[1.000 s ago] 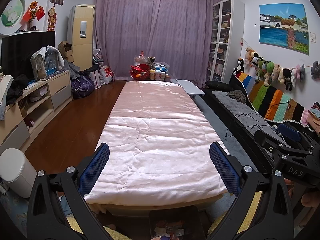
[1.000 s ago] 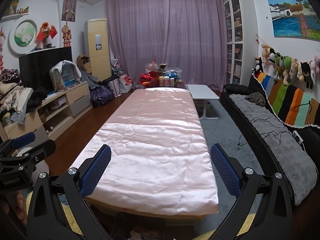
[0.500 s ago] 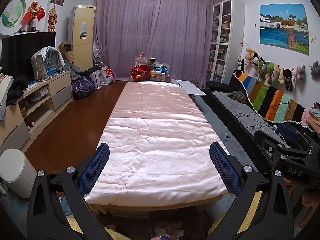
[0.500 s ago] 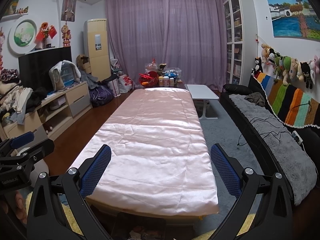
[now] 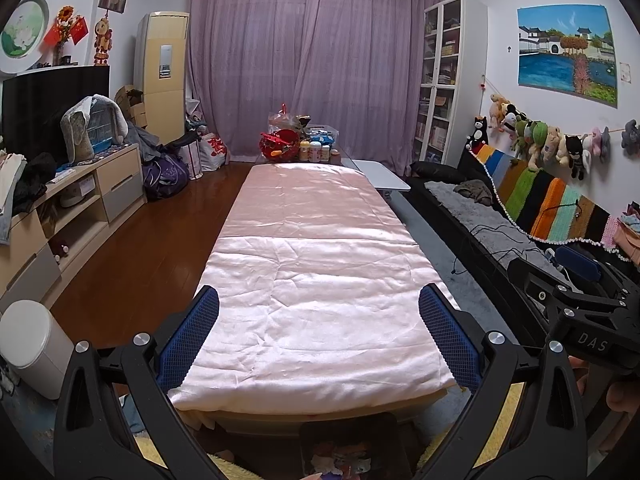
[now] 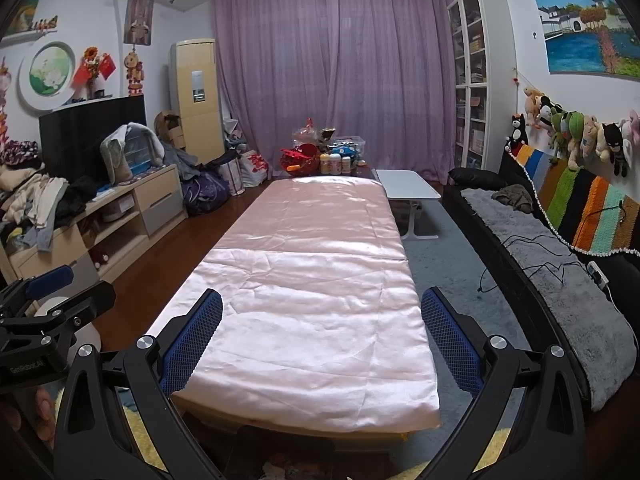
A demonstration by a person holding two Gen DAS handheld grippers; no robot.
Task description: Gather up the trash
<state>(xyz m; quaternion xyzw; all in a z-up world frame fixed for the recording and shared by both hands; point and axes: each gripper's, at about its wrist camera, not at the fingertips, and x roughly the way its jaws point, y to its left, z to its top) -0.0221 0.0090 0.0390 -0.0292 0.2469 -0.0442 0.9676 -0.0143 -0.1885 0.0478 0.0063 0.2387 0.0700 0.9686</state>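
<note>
Bedroom-ish space: trash sits in a dark bin [image 5: 352, 446] at the bottom edge, below the pink-covered table [image 5: 316, 280]. We hold left gripper [image 5: 318, 344] and right gripper [image 6: 320, 344] spread wide, gripping nothing, above its near end

Bin [image 5: 28, 344] left of bed [image 5: 320, 280]; sofa [image 5: 480, 224] right.
</note>
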